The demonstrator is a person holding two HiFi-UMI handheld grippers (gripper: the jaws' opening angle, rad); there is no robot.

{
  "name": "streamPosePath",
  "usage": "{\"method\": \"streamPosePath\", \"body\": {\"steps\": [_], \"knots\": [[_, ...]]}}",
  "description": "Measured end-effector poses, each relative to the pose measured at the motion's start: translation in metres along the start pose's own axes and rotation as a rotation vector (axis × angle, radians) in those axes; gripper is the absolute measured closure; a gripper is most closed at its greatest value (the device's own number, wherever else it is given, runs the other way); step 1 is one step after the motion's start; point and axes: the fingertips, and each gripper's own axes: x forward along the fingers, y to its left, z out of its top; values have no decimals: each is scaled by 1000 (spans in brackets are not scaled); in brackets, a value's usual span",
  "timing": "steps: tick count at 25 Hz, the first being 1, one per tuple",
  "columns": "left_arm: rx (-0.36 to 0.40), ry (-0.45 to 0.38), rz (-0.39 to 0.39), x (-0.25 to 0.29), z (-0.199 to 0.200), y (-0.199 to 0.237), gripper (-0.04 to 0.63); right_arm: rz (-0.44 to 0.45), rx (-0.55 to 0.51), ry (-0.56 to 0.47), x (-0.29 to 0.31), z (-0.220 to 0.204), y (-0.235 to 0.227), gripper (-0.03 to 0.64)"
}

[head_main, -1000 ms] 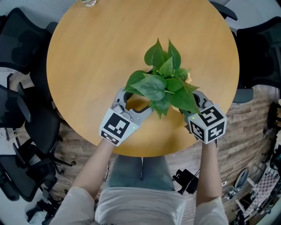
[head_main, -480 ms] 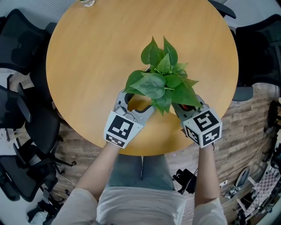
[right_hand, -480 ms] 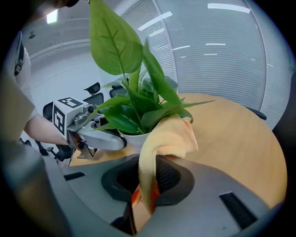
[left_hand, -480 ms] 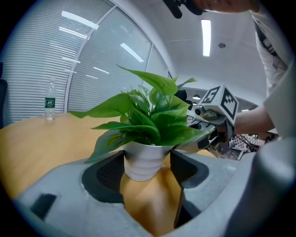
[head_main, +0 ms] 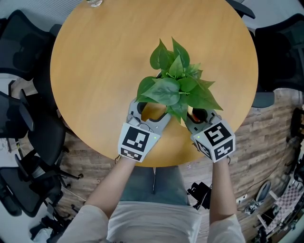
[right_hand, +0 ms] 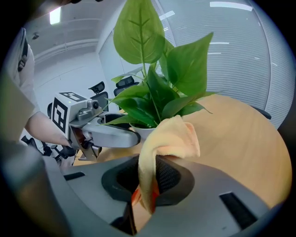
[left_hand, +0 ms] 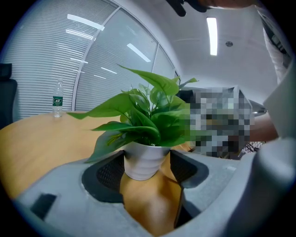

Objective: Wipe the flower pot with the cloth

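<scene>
A leafy green plant [head_main: 173, 85] stands in a white ribbed flower pot [left_hand: 142, 163] on the round wooden table [head_main: 95, 71]. In the head view the leaves hide the pot. My left gripper [head_main: 148, 110] reaches in from the near left, and in the left gripper view [left_hand: 147, 165] its dark pads sit against both sides of the pot. My right gripper [head_main: 198, 115] is at the plant's near right, shut on a peach cloth [right_hand: 169, 139]. The cloth folds up out of the jaws [right_hand: 152, 180] and hangs right beside the pot [right_hand: 138, 132], below the leaves.
A water bottle [left_hand: 57, 99] stands at the table's far edge [head_main: 95, 2]. Black office chairs [head_main: 19, 118] ring the table on both sides. The table's near edge [head_main: 156, 166] runs just behind both grippers.
My right gripper has moved left with the cloth, closer to the plant. The left gripper has shifted slightly right and turned, and the plant's leaves have swung a little up and left.
</scene>
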Motion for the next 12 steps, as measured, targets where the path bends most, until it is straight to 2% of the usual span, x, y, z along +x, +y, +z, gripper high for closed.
{"method": "streamPosePath", "body": {"steps": [7, 12], "knots": [[-7, 1, 4, 0, 0, -1, 282, 74, -59, 13, 5, -5, 24, 563], [-19, -2, 11, 0, 0, -1, 284, 81, -65, 11, 7, -6, 27, 563]]}}
